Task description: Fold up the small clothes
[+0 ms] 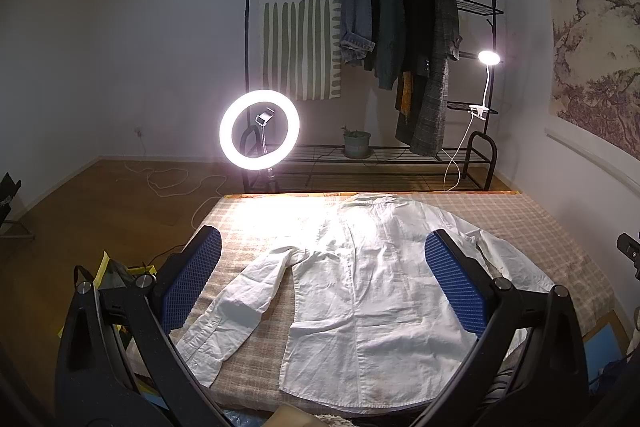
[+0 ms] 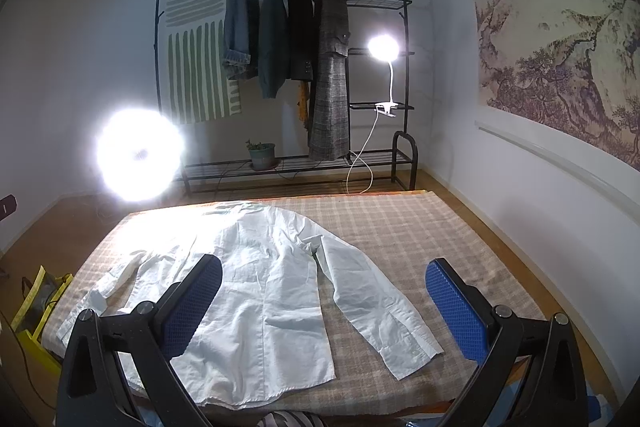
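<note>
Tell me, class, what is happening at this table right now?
A person holds a gripper in each hand above a white shirt spread flat on a checked cloth. The left gripper and the right gripper are both open and hold nothing. Both sleeves lie out to the sides, so no fold has been made yet. A ring light shines from behind.

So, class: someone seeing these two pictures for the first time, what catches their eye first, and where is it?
The glaring ring light at the table's far left corner, then the white shirt spread flat on the checked tablecloth, sleeves out. Behind stands a black clothes rack hung with dark coats, and both grippers are open above the shirt.
</note>
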A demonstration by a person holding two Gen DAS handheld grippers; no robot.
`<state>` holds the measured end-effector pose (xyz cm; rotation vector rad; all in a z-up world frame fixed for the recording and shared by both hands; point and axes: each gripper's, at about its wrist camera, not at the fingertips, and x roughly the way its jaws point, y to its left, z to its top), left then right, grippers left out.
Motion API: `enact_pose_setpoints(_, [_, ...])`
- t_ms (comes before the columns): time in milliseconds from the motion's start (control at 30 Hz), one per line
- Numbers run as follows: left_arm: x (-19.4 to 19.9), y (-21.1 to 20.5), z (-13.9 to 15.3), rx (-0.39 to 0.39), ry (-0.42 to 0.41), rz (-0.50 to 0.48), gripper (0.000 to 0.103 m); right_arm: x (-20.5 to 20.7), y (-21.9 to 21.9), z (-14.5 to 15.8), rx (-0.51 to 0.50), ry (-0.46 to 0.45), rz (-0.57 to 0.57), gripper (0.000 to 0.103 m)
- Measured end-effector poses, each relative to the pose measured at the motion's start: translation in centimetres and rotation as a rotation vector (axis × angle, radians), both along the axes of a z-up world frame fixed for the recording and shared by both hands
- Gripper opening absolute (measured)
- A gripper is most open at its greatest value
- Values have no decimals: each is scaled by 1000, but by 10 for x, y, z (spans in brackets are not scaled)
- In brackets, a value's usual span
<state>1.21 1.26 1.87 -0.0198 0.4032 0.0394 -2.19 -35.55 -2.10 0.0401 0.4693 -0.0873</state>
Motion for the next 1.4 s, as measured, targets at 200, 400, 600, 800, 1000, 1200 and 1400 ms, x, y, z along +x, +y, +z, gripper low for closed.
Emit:
enact_pose_setpoints(200, [0, 1, -1, 0, 1, 0, 103, -1, 0, -1, -1, -1, 1, 103])
enact_pose_setpoints(400, [0, 1, -2, 1, -2, -3, 103, -3, 1, -2, 1, 0, 3, 103])
enact_pose_setpoints(600, [0, 1, -2, 1, -2, -2, 103, -2, 2, -2, -1, 0, 4, 103])
enact_pose_setpoints(800, [0, 2, -1, 2, -2, 1, 103, -1, 2, -2, -3, 2, 4, 103])
enact_pose_setpoints(1000, [3, 9, 3, 3, -4, 6, 103, -1, 2, -2, -5, 2, 3, 103])
enact_pose_setpoints(1200, [10, 22, -3, -8, 4, 21, 103, 0, 2, -2, -3, 9, 7, 103])
enact_pose_setpoints(1400, [29, 63, -28, -81, 30, 14, 103, 11, 8, -2, -9, 28, 12, 103])
